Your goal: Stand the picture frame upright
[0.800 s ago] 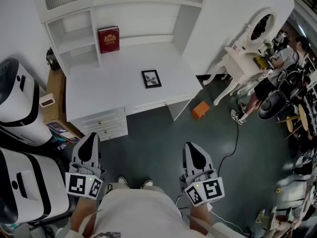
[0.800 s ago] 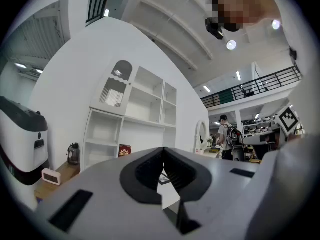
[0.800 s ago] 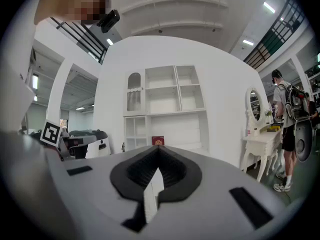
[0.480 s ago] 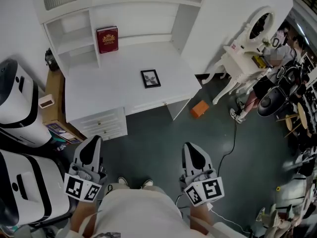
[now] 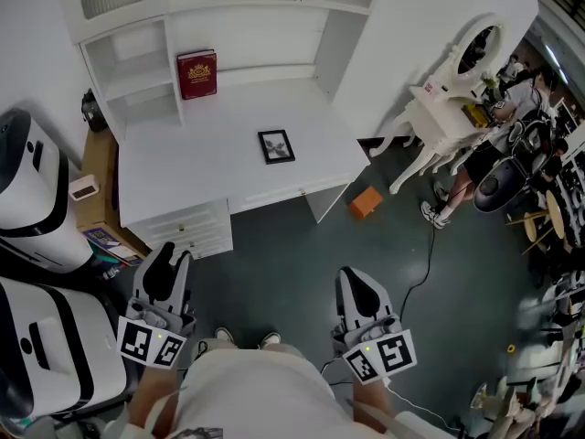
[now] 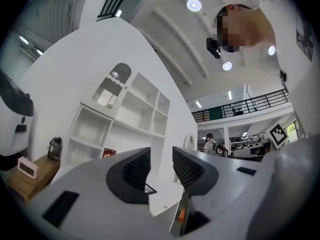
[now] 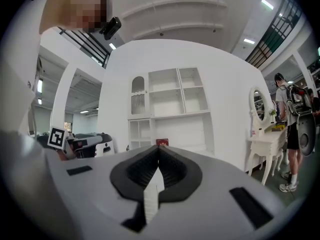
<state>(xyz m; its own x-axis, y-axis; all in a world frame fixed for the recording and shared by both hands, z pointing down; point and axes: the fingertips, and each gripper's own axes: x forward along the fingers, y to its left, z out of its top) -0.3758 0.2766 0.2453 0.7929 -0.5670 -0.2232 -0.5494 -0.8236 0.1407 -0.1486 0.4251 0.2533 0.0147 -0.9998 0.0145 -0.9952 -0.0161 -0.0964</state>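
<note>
Pic frame lies flat on white bench, top centre of head view, well apart from both grippers. Left gripper, lower left: fingers slightly apart, nothing btwn. Right gripper, lower centre: fingers closed, empty. Red book upright at bench back, upper left.

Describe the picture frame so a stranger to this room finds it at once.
Find the white desk under the white shelves. The picture frame lies flat, just right of the desktop's middle. It is small and black-edged, unlike the red book standing at the back.
</note>
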